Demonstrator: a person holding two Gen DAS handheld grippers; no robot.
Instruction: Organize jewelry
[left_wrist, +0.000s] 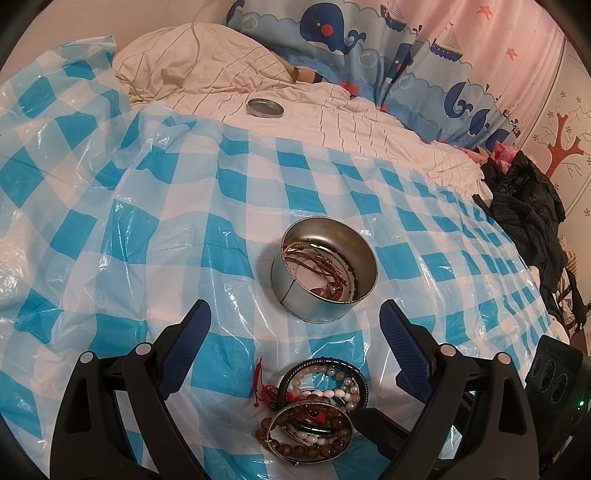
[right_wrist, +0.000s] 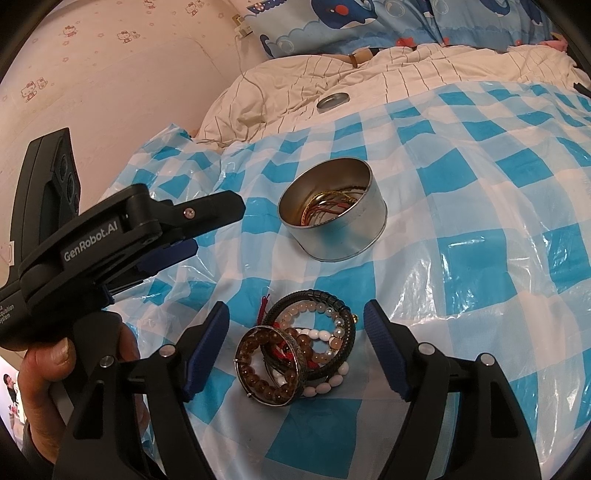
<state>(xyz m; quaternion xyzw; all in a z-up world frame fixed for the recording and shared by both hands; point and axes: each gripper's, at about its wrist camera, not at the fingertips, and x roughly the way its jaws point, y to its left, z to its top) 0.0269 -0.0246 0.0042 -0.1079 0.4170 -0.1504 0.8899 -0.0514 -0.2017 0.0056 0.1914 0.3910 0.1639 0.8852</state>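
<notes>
A round metal tin (left_wrist: 325, 269) stands open on the blue-and-white checked plastic sheet (left_wrist: 147, 229), with gold and red cords inside; it also shows in the right wrist view (right_wrist: 332, 208). A pile of bead bracelets and bangles (left_wrist: 314, 406) lies in front of it, also seen in the right wrist view (right_wrist: 299, 350). My left gripper (left_wrist: 295, 317) is open and empty, its fingers either side above the pile. My right gripper (right_wrist: 295, 317) is open and empty, straddling the pile. The left gripper's body (right_wrist: 129, 229) shows at the left of the right wrist view.
The tin's lid (left_wrist: 265, 108) lies on the striped cream bedding (left_wrist: 295, 96) beyond the sheet. Whale-print pillows (left_wrist: 369, 40) sit at the back. Dark clothes (left_wrist: 524, 206) are heaped at the right edge. A wall (right_wrist: 110, 74) is at the left.
</notes>
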